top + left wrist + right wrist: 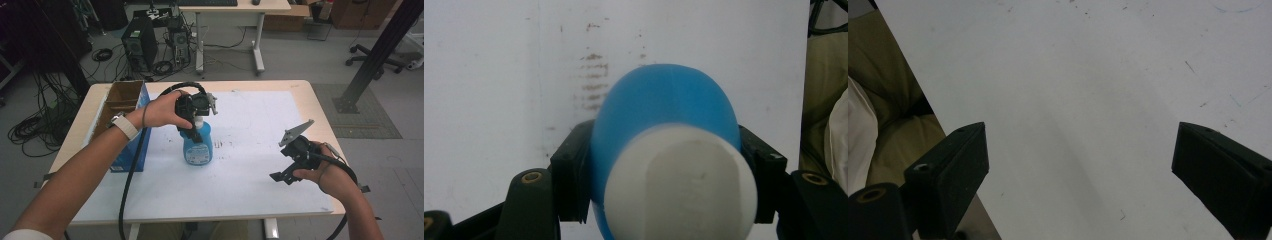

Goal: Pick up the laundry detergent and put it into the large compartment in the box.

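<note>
A blue plastic bottle with a white cap (198, 145) stood upright near the middle of the white sheet (250, 185) covering the table. The left gripper (192, 125) came down from above, its black jaws pressed against either side of the bottle's shoulder just below the cap. The right gripper (282, 175) hovered over the sheet's near right part, jaws spread wide and empty. A brown-and-blue cardboard box (122, 107) sat at the far left.

Even, diffuse indoor light, no glare. High view soft and low-res; faint shadow under the blue bottle (198, 145) on the white mat (250, 165). Left gripper view: bottle's white cap (680, 185) blurred, too close. Right gripper view: jaws dark, mat slightly grey, soft shading mid-frame.
</note>
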`<state>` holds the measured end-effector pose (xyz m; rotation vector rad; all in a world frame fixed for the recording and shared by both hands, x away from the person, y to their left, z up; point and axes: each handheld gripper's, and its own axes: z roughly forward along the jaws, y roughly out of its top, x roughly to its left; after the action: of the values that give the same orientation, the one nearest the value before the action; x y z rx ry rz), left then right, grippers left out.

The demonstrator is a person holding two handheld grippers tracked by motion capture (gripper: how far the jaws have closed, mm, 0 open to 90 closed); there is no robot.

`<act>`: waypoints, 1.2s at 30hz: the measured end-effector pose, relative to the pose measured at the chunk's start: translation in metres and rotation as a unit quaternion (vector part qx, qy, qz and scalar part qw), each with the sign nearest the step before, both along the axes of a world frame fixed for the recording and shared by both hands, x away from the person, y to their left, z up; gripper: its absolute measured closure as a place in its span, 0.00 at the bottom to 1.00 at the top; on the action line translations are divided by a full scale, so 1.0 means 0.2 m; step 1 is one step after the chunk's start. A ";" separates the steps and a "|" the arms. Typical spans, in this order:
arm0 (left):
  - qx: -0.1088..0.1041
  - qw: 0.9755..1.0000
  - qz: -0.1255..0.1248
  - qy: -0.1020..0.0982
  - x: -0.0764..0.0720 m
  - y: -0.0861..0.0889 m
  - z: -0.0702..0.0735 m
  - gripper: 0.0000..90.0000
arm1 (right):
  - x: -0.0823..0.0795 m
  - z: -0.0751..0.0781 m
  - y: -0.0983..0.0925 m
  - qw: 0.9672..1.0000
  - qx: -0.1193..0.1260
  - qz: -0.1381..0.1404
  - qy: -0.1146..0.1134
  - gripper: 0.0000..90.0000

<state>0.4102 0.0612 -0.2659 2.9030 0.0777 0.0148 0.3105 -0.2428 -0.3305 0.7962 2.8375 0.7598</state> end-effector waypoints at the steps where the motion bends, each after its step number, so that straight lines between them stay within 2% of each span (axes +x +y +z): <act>1: 0.000 1.000 0.002 -0.002 0.00 0.01 0.01 0.41 | 0.00 0.00 0.00 1.000 0.000 0.000 0.000 0.09; 8: -0.008 1.000 0.022 -0.002 -0.01 0.04 0.04 0.41 | 0.00 0.01 0.01 1.000 0.000 0.003 -0.003 0.09; 17: 0.004 1.000 0.025 -0.016 -0.04 0.03 0.12 0.41 | -0.01 0.01 0.02 1.000 0.001 0.006 -0.007 0.09; 23: 0.004 0.999 0.032 -0.025 -0.07 0.03 0.17 0.41 | -0.02 0.02 0.01 1.000 0.003 0.006 -0.010 0.09; 29: 0.014 0.998 0.042 -0.037 -0.08 0.03 0.22 0.41 | -0.03 0.03 0.01 1.000 0.004 0.008 -0.014 0.09; 36: 0.012 0.997 0.065 -0.038 -0.10 0.05 0.27 0.42 | -0.03 0.05 0.01 1.000 0.005 0.011 -0.019 0.09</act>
<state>0.3897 0.0702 -0.2118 2.9116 0.2558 0.1489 0.3039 -0.2409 -0.3213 0.7452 2.8158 0.7849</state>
